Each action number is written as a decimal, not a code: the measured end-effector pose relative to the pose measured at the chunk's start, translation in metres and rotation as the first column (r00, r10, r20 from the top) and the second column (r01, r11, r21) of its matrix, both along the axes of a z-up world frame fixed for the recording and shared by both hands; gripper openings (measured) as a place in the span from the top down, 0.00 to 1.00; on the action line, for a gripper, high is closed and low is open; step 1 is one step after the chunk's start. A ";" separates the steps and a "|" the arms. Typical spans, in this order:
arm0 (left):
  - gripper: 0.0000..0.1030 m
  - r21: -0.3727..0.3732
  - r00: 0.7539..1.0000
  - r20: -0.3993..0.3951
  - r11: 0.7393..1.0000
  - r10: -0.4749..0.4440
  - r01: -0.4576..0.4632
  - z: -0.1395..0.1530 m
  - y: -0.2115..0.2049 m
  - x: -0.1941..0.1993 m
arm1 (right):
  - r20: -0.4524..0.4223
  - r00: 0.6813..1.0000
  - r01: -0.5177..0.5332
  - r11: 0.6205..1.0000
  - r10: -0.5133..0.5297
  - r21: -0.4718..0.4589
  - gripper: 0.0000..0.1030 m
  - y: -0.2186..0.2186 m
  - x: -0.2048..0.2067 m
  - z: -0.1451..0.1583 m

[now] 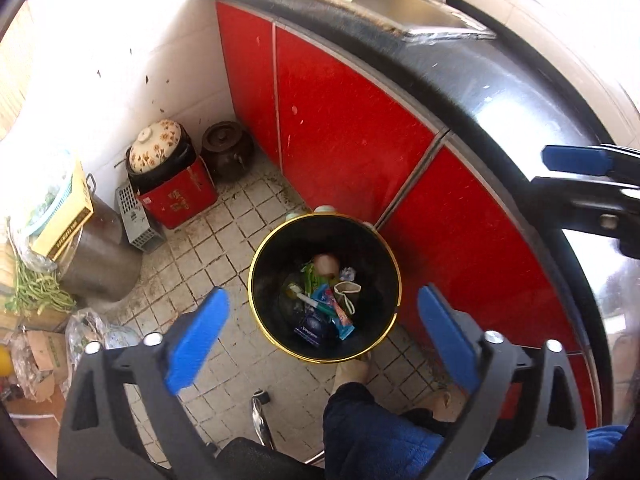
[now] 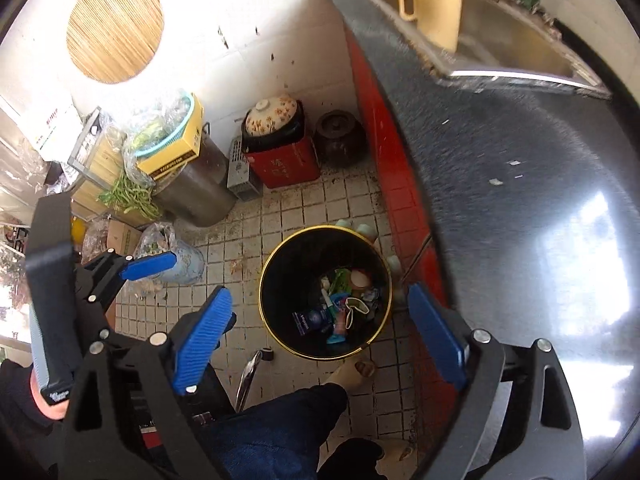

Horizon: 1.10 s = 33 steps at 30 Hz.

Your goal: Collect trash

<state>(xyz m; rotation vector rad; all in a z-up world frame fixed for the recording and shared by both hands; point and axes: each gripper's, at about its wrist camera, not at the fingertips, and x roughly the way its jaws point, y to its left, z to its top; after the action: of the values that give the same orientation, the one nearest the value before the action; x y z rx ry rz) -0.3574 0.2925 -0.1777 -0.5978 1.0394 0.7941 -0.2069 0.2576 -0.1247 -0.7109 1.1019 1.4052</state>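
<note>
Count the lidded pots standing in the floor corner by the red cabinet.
2: a floral-lidded pot sitting on the red box, and a dark brown jar on the floor beside it. Clutter might hide others.

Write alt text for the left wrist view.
The left gripper, blue-padded jaws open and empty, hangs over a round black bin with a gold rim holding wrappers and other trash on a tiled floor. Red cabinet doors under a dark countertop curve behind it; the right gripper shows at right.
</note>
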 end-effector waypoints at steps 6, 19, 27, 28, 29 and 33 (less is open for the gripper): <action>0.07 0.067 0.988 0.038 0.986 -0.153 0.150 0.049 -0.028 0.063 | 0.157 0.963 0.206 0.974 -0.219 0.091 0.07 -0.080 0.063 0.058; 0.07 0.158 0.736 0.130 0.747 -0.664 0.646 0.137 -0.166 0.284 | 0.340 0.419 0.842 0.500 -0.842 0.201 0.07 -0.354 0.202 0.143; 0.07 0.107 0.649 0.090 0.655 -0.756 0.748 0.144 -0.239 0.341 | 0.263 0.193 0.950 0.247 -0.945 0.191 0.07 -0.452 0.223 0.152; 0.07 0.107 0.636 0.085 0.642 -0.767 0.759 0.144 -0.248 0.345 | 0.249 0.180 0.954 0.231 -0.952 0.191 0.07 -0.459 0.224 0.152; 0.07 0.110 0.628 0.078 0.633 -0.774 0.766 0.146 -0.253 0.346 | 0.245 0.169 0.957 0.218 -0.955 0.192 0.07 -0.465 0.224 0.151; 0.07 0.111 0.607 0.054 0.609 -0.793 0.786 0.144 -0.268 0.348 | 0.231 0.142 0.964 0.187 -0.963 0.188 0.07 -0.477 0.226 0.149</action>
<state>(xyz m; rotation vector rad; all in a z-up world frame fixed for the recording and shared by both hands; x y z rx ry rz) -0.0097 0.0246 -0.0333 -0.0513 1.0395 -0.0025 0.0191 -0.2197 0.0244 -0.0439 0.9644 0.0849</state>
